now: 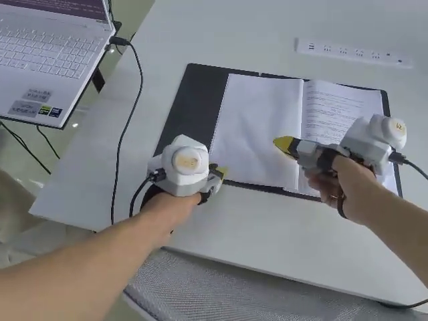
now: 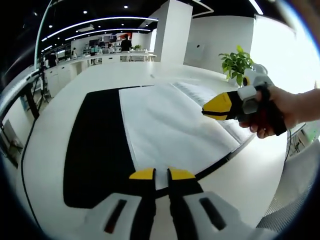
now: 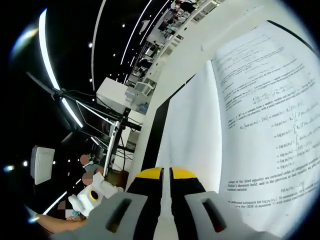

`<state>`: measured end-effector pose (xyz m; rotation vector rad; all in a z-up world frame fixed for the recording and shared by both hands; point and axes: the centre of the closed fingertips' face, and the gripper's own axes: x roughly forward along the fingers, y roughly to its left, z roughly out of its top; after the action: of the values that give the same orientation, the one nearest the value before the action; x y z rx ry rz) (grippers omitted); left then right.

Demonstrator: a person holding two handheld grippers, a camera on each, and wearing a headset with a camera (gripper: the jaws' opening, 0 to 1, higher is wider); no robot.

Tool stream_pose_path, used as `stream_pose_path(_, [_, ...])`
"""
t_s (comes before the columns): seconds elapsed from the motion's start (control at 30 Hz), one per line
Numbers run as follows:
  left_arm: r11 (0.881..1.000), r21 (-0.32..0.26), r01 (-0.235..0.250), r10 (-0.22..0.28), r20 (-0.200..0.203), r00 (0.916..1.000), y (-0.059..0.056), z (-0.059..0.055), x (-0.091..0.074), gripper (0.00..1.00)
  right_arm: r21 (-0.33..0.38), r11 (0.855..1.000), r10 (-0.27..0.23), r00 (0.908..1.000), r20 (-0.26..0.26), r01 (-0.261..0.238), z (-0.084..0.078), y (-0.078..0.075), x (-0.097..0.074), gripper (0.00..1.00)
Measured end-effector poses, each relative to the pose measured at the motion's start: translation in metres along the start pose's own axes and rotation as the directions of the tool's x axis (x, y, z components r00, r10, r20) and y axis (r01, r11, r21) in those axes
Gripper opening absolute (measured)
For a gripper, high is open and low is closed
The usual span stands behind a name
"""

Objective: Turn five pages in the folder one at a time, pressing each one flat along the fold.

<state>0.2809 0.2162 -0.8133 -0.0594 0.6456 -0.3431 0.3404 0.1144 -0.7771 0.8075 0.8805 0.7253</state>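
Folder (image 1: 194, 100) near laptop cable (image 1: 131, 100) & pwr strip (image 1: 354, 53); R gripper (image 1: 279, 144) over page (image 1: 254, 127).

The folder (image 1: 194, 107) lies open at the middle of the desk (image 1: 267, 227). The laptop (image 1: 47, 53) stands at 10 o'clock from it, by the desk's left edge. A cable (image 1: 130, 114) runs from the laptop toward 6 o'clock, between laptop and folder. The power strip (image 1: 354, 53) lies at 1 o'clock, behind the folder and apart from it. The left gripper (image 1: 217, 174) is at the folder's near edge, at 7 o'clock. The right gripper (image 1: 284, 144) is over the left page (image 1: 251, 127), just beside the fold, at 2 o'clock from the left gripper.
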Motion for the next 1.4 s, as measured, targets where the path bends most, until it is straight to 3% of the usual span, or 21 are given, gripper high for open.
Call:
stream_pose_path(0.07, [0.997,-0.063,-0.034,0.035,0.013,0.9993,0.009,-0.002,0.0,0.0,-0.002,1.0,-0.001,1.0,-0.003,0.001,0.008,-0.003,0.001,0.03])
stream_pose_path(0.1, [0.996,-0.086,-0.01,0.012,0.027,0.9996,0.006,-0.002,0.001,0.0,-0.008,1.0,-0.001,1.0,-0.007,0.001,0.01,-0.003,0.002,0.03])
stream_pose_path(0.2, [1.0,0.015,-0.028,0.028,0.012,0.9995,0.005,-0.003,0.003,0.0,-0.027,1.0,-0.006,0.9998,-0.018,0.006,0.02,-0.008,0.005,0.03])
stream_pose_path(0.3, [0.998,0.056,-0.039,0.038,0.006,0.9992,0.004,-0.004,0.005,0.0,-0.034,0.999,-0.014,0.9997,-0.021,0.014,0.03,-0.014,0.008,0.03])
stream_pose_path(0.43, [0.999,0.03,-0.04,0.04,0.012,0.9991,0.006,-0.004,0.005,0.0,-0.026,0.999,-0.024,0.9996,-0.011,0.024,0.043,-0.023,0.013,0.02])
stream_pose_path(0.73, [0.999,0.022,-0.038,0.038,0.016,0.9991,0.006,-0.002,0.005,0.0,0.069,0.996,-0.068,0.9964,0.051,0.065,0.072,-0.051,0.025,0.0])
stream_pose_path(0.83, [0.999,0.014,-0.037,0.037,0.017,0.9992,0.006,-0.002,0.005,0.0,0.116,0.992,-0.051,0.9955,0.08,0.042,0.083,-0.052,0.03,0.0])
stream_pose_path(1.1, [0.999,0.013,-0.036,0.036,0.024,0.9991,0.006,-0.001,0.004,0.0,0.088,0.993,-0.087,0.9933,0.075,0.081,0.108,-0.057,0.047,0.0])
stream_pose_path(1.2, [0.999,0.014,-0.039,0.039,0.024,0.999,0.006,-0.001,0.005,0.0,0.159,0.984,-0.103,0.987,0.124,0.083,0.122,-0.064,0.051,0.0])
stream_pose_path(1.4, [0.999,0.012,-0.042,0.042,0.025,0.9988,0.007,-0.002,0.006,0.0,0.197,0.977,-0.113,0.9793,0.168,0.079,0.139,-0.074,0.057,0.0])
